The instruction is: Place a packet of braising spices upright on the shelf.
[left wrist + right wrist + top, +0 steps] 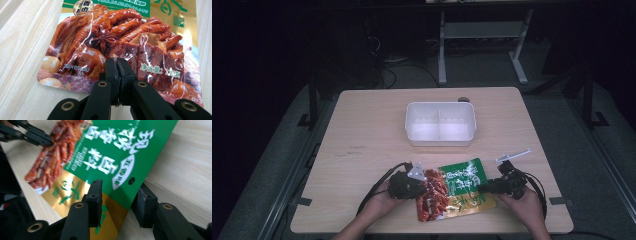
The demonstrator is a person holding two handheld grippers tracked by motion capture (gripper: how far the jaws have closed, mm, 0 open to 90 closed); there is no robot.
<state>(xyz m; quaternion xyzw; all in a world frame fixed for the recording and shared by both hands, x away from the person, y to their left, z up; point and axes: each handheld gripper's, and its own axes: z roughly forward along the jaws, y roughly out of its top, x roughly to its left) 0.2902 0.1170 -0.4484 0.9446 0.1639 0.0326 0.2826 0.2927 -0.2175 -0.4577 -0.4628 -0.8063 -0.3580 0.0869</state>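
Observation:
A snack packet (457,187), green and gold at one end and printed with red braised meat at the other, lies flat near the table's front edge. My left gripper (425,186) is shut, and its closed tips (118,62) rest on top of the red end (125,37) just inside the packet's bottom seam. My right gripper (480,189) is rolled sideways and open. Its two jaws straddle the green and gold edge of the packet (112,157), with the pads apart from it (119,185). The left gripper (47,141) also appears far off in the right gripper view, on the red end.
A white two-compartment tub (439,137) stands mid-table beyond the packet. Behind it sits a small dark round thing (463,99). A thin pale strip (513,156) shows just past my right gripper. The wooden table (362,130) has bare room to the left.

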